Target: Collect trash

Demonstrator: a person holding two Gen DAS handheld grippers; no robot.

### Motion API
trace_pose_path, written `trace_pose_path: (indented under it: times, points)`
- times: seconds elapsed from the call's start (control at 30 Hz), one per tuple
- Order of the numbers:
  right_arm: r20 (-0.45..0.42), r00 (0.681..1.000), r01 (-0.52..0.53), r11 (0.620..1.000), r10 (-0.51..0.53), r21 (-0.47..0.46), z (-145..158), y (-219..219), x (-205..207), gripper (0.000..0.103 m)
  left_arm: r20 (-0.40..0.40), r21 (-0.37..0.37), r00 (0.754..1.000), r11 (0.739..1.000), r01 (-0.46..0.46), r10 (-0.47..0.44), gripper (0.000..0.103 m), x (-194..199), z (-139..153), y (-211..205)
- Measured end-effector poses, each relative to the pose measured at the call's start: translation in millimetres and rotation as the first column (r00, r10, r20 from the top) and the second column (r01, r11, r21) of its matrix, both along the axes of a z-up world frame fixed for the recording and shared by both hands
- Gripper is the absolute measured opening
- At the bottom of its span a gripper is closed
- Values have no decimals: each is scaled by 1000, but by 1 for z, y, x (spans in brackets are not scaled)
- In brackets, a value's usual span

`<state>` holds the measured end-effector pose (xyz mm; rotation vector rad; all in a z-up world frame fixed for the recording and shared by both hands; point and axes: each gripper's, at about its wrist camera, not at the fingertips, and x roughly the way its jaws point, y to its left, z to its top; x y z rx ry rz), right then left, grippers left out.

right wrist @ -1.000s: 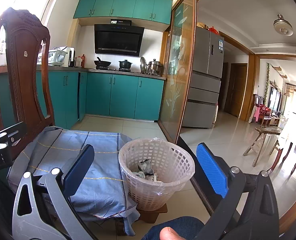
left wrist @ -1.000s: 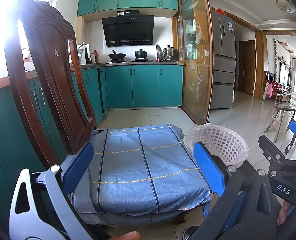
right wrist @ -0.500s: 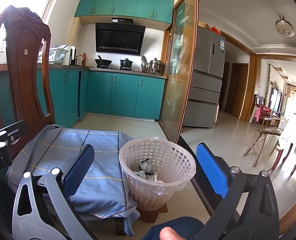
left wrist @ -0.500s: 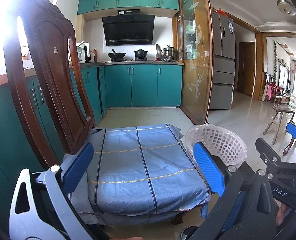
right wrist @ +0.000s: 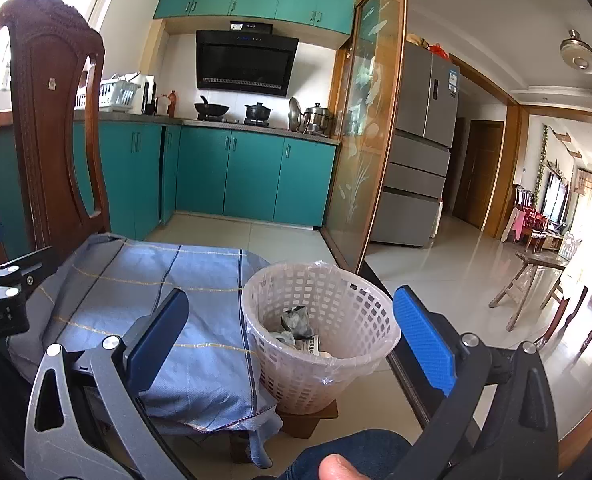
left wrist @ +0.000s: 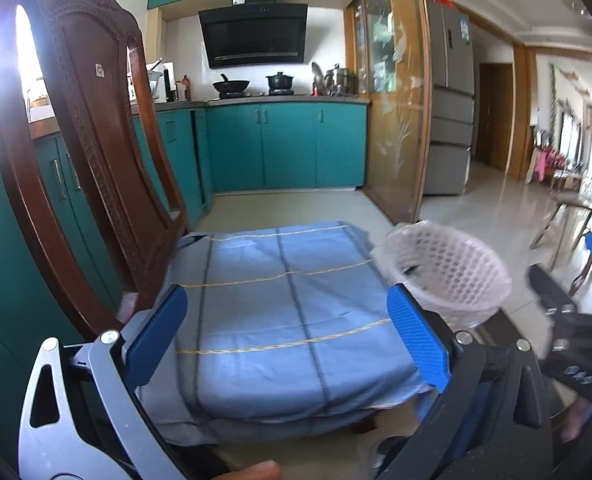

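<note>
A white lattice trash basket (right wrist: 319, 328) with a clear liner stands on a low wooden block right of the chair; it also shows in the left wrist view (left wrist: 447, 272). Crumpled trash (right wrist: 299, 330) lies inside it. A blue striped cloth (left wrist: 288, 312) covers the chair seat; no trash shows on it. My left gripper (left wrist: 288, 336) is open and empty above the cloth's near edge. My right gripper (right wrist: 292, 336) is open and empty, held just in front of the basket. The right gripper's body shows in the left wrist view (left wrist: 567, 328).
The carved wooden chair back (left wrist: 76, 152) rises at the left. Teal kitchen cabinets (right wrist: 252, 176) run along the far wall. A glass sliding door (right wrist: 359, 160) and a fridge (right wrist: 419, 152) stand to the right. A wooden stool (right wrist: 535, 280) stands on the tiled floor.
Both views have shifted slightly; the left gripper has tilted and moved a little closer over the cloth. Both grippers stay open and empty.
</note>
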<state>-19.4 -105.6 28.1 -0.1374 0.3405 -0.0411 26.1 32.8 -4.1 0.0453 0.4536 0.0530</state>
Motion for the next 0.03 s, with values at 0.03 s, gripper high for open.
trace_pose_path:
  times: [0.03]
  points:
    - [0, 1000, -14, 1000, 14, -15, 0, 4, 1, 100, -3, 12, 1000, 1000, -8, 8, 100, 5, -2, 3]
